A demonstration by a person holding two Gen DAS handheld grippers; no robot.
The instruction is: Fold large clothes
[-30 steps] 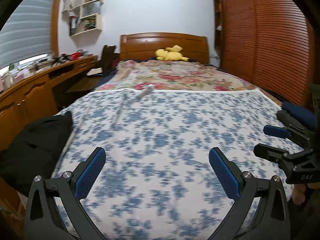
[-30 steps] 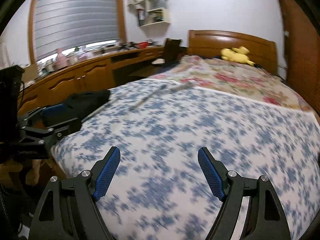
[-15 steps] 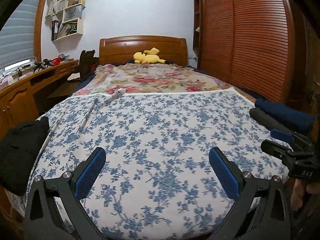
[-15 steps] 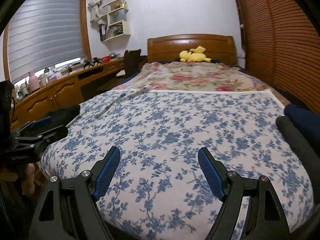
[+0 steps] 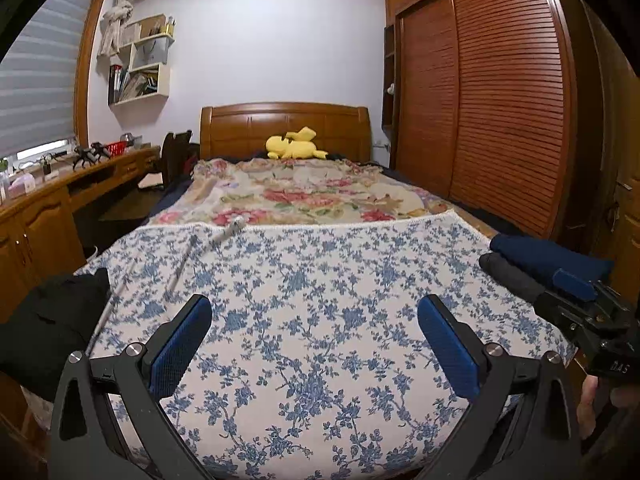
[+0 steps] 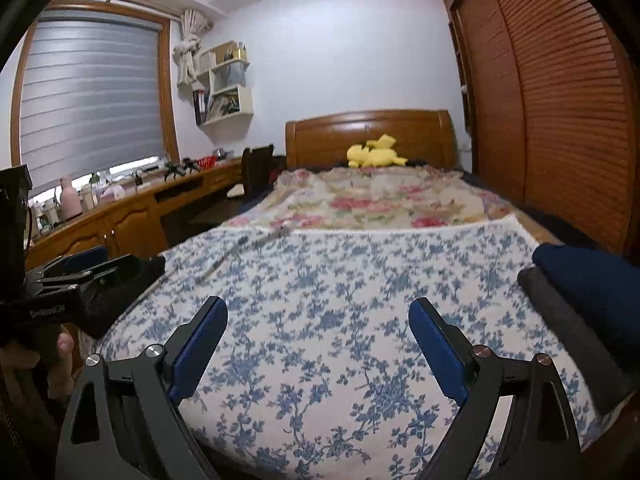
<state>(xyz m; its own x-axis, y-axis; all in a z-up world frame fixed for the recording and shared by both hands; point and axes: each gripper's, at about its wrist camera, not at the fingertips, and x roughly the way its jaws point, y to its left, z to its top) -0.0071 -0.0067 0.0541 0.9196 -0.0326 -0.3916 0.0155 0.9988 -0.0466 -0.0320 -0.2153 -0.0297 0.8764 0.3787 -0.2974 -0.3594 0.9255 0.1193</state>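
Observation:
A white sheet with blue flowers (image 5: pixel 320 300) (image 6: pixel 340 300) covers the near half of the bed. A black garment (image 5: pixel 48 320) lies bunched at the bed's left edge. Two folded pieces, one navy (image 5: pixel 548 258) (image 6: pixel 592 280) and one dark grey (image 5: pixel 512 276) (image 6: pixel 560 312), lie at the right edge. My left gripper (image 5: pixel 314 340) hangs open above the sheet's near end with nothing between its blue pads. My right gripper (image 6: pixel 318 344) is also over the near end, jaws opening wider and empty. Each gripper shows at the other view's side (image 5: pixel 592 312) (image 6: pixel 80 276).
A floral quilt (image 5: pixel 304 192) and a yellow plush toy (image 5: pixel 294 146) lie toward the wooden headboard (image 5: pixel 284 124). A long wooden desk (image 6: pixel 132 216) with clutter runs along the left. Slatted wardrobe doors (image 5: pixel 500 112) stand on the right. A thin rod (image 5: pixel 200 256) lies on the sheet.
Both grippers have risen and drawn back from the bed; the views swung level so more wall and ceiling show. The right gripper's jaws have spread a little. Nothing was picked up.

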